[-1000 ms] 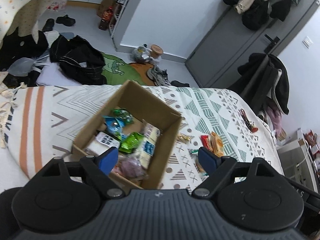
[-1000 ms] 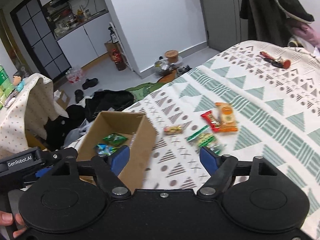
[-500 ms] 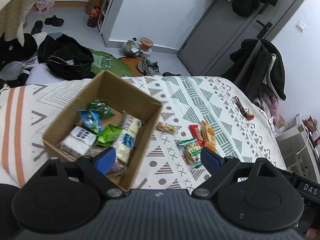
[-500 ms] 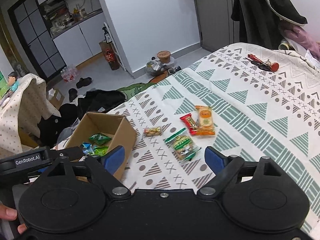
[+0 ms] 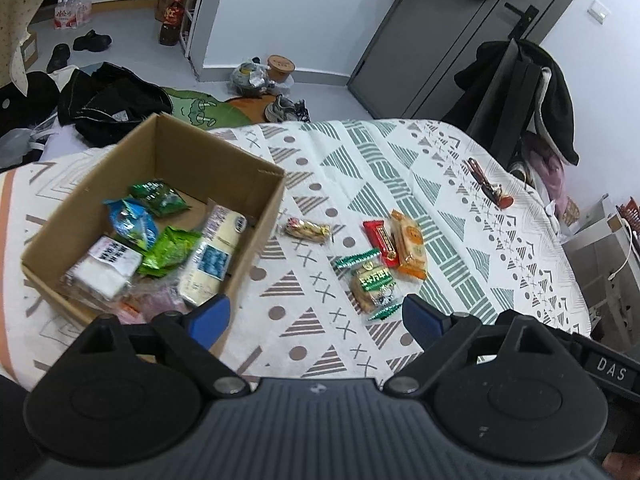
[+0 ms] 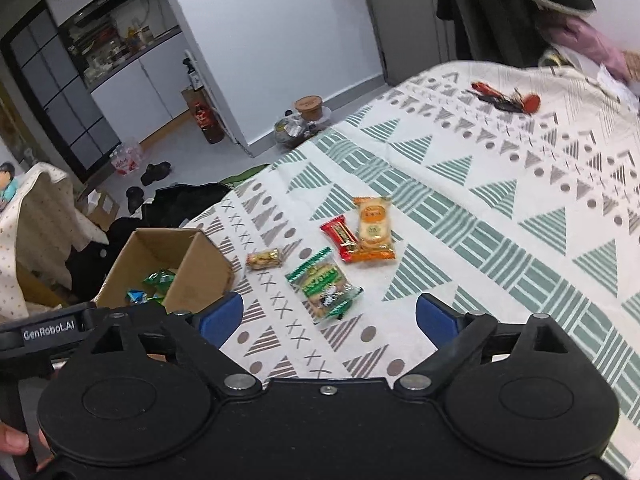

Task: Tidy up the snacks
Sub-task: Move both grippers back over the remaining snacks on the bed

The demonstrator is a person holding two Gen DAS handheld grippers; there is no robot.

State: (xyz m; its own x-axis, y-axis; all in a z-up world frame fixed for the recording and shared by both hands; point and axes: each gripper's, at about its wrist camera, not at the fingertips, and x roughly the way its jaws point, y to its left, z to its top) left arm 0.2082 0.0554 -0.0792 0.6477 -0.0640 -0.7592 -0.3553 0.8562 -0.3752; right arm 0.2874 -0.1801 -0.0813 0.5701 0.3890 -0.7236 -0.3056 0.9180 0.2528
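Observation:
An open cardboard box (image 5: 224, 168) (image 6: 200, 268) sits on the patterned bedspread and holds several snack packs. To its right lie loose snacks: a small gold candy pack (image 5: 307, 231) (image 6: 264, 259), a green-trimmed cracker pack (image 5: 370, 282) (image 6: 325, 286), a red bar (image 5: 381, 238) (image 6: 339, 236) and an orange pack (image 5: 409, 244) (image 6: 374, 228). My left gripper (image 5: 316, 320) hangs open above the bed, just right of the box's near corner. My right gripper (image 6: 329, 316) is open too, held over the near side of the green cracker pack. Neither holds anything.
A red-and-black bunch of keys (image 5: 488, 186) (image 6: 506, 98) lies farther back on the bed. Dark clothes (image 5: 108, 104), shoes and bottles litter the floor beyond the bed's far edge. A chair draped with coats (image 5: 524, 92) stands at the right.
Both grippers have swung right, away from the box toward the loose snacks, which now sit nearer the middle of each view. Both stayed open and empty.

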